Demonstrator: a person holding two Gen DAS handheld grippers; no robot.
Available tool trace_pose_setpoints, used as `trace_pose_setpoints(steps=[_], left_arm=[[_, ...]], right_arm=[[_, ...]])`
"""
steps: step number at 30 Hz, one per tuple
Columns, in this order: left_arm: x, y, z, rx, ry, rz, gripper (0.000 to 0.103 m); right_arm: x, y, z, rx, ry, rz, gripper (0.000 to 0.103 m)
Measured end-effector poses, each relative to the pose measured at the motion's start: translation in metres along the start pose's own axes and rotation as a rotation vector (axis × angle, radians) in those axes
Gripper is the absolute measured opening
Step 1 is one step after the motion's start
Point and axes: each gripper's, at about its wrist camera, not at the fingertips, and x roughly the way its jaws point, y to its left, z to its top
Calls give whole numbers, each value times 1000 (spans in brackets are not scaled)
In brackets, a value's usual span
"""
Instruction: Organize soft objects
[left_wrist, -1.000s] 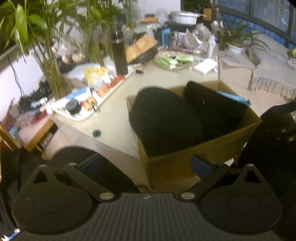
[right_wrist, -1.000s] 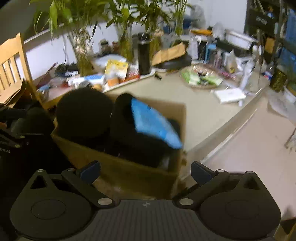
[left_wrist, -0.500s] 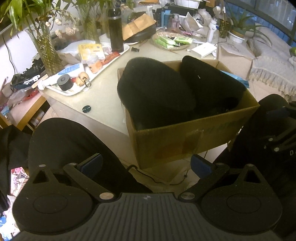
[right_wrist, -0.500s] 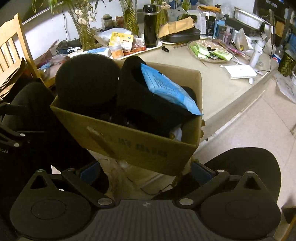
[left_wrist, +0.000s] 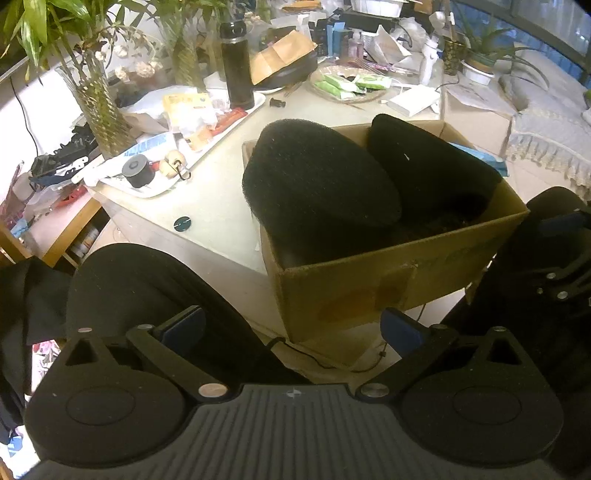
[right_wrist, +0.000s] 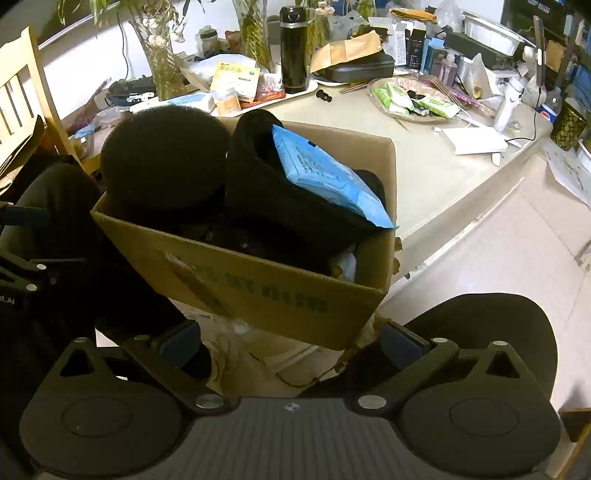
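I see L gripper (left_wrist: 291, 330) w/ jaws wide apart, empty; R gripper (right_wrist: 291, 338) likewise spread, empty, both held low, near.

A pale beige counter (left_wrist: 218, 206) carries an open brown cardboard box (left_wrist: 388, 280) at its near edge, a cluttered white tray (left_wrist: 147, 188), a small round dark-green disc (left_wrist: 183, 223), a flat white box (right_wrist: 474, 141) and a woven basket (right_wrist: 413, 118).
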Motion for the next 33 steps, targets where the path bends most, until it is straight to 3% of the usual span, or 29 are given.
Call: trace_pose_setpoints(steps=[33], left_arm=[[1,4,5,6,-4,13,103]], right_arm=[[-3,0,4,4,-19,1,103]])
